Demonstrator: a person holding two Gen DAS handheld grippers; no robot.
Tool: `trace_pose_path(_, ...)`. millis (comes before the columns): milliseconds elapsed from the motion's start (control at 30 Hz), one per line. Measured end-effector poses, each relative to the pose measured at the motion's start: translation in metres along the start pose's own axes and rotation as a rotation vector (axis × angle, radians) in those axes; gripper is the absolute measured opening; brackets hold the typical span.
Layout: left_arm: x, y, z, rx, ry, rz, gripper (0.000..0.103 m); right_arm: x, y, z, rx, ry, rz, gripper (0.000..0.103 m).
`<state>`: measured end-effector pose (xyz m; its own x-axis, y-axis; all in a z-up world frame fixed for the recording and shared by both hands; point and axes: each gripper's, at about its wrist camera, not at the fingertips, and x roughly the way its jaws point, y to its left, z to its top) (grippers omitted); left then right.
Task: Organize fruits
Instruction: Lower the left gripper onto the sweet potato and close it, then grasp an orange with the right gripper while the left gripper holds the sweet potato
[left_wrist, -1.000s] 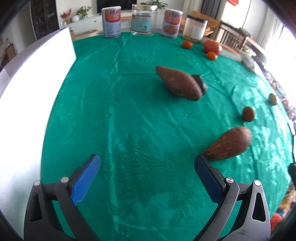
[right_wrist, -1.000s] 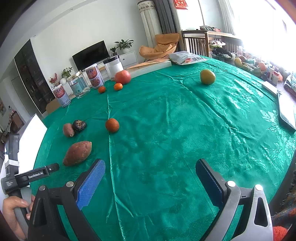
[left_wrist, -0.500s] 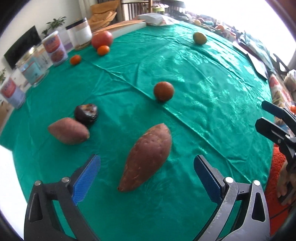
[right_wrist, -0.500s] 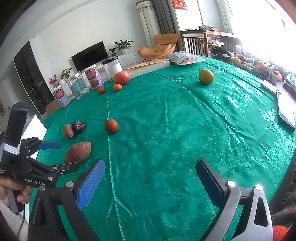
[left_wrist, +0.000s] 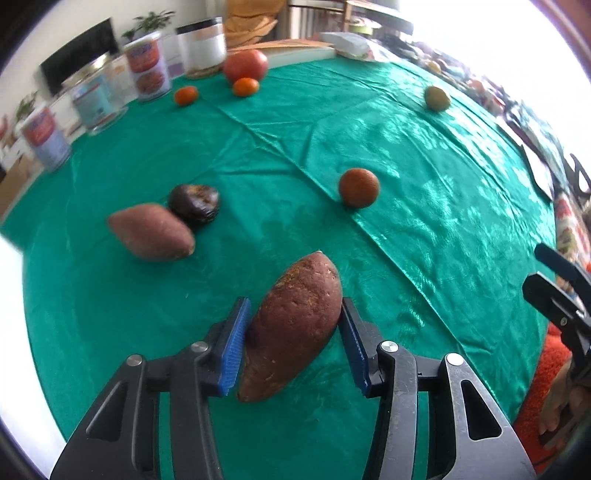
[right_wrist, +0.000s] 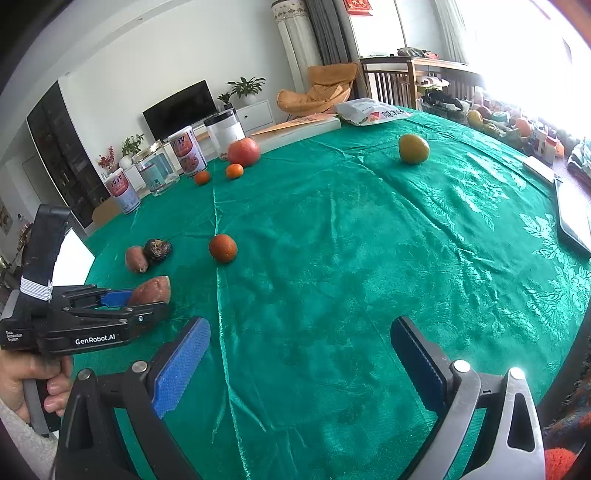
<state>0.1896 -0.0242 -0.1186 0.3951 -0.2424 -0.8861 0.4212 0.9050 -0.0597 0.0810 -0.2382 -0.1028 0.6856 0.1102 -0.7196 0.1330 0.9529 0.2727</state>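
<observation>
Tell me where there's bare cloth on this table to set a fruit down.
Widest free patch: the green cloth between the lone orange, the yellow-green fruit and the right gripper. Crowded: the far edge by the jars, and around the sweet potatoes.

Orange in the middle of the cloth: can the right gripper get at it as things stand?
Probably yes. The right gripper stands open with nothing between its pads, and only bare green tablecloth lies between it and the orange. The left gripper, closing around the sweet potato, sits off to the side.
</observation>
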Motion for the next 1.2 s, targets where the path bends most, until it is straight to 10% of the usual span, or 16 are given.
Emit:
trace_pose_path(133, -0.024, 0.025, -0.032, -0.233, -0.001, -0.053, 0.049, 0.038, 0.002, 0.021, 0.063, 0.168, 0.254, 0.098)
trace_pose_path(367, -0.054, 0.057, -0.071, -0.424, -0.034, -0.089, 0.048, 0.117, 0.073, 0.078, -0.217, 0.344, 0.183, 0.077)
trace_pose_path(567, -0.051, 0.073, -0.076, -0.458, -0.049, -0.052, 0.047, 0.152, 0.088, 0.087, -0.28, 0.406, 0.119, 0.029)
trace_pose_path(1067, -0.021, 0.061, -0.066, -0.344, -0.026, 0.019, 0.045, 0.1, 0.061, 0.064, -0.2, 0.427, 0.245, 0.028)
trace_pose_path(1200, -0.026, 0.063, -0.067, -0.341, -0.02, -0.001, 0.076, 0.091, 0.052, 0.059, -0.148, 0.437, 0.297, 0.028)
